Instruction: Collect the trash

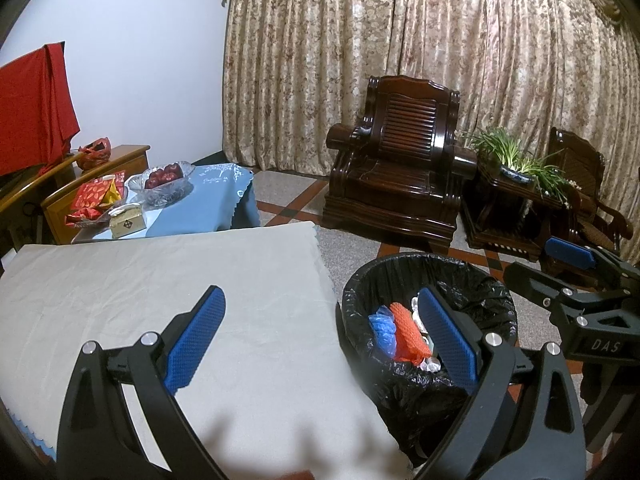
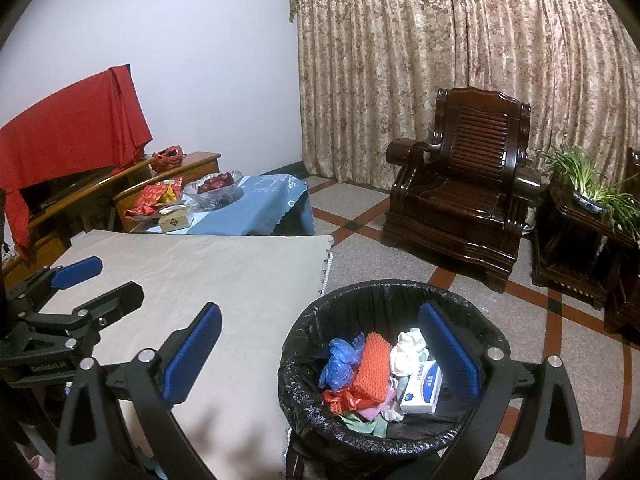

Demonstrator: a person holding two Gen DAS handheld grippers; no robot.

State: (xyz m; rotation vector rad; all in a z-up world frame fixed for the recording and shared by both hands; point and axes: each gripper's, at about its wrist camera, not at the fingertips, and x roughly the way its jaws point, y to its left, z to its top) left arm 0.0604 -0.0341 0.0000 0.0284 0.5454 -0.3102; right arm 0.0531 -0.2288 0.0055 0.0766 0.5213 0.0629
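Observation:
A bin lined with a black bag (image 1: pixel 432 258) (image 2: pixel 384 286) stands on the floor against the right edge of a table under a beige cloth (image 1: pixel 160 280) (image 2: pixel 208 272). Inside lie a blue plastic bag (image 2: pixel 340 360), an orange foam net (image 1: pixel 406 332) (image 2: pixel 372 364), crumpled white tissue (image 2: pixel 408 348), a white and blue box (image 2: pixel 420 390) and red, pink and green scraps. My left gripper (image 1: pixel 322 338) (image 2: pixel 96 284) is open over the table's right edge, holding nothing. My right gripper (image 2: pixel 320 354) (image 1: pixel 552 268) is open above the bin's left rim, also holding nothing.
Behind the beige table, a blue-clothed table (image 1: pixel 216 196) carries a glass bowl of red fruit (image 1: pixel 162 180), red packets (image 1: pixel 94 196) and a small box (image 1: pixel 126 222). A dark wooden armchair (image 1: pixel 400 160) and a plant on a side table (image 1: pixel 516 164) stand before the curtain. Tiled floor surrounds the bin.

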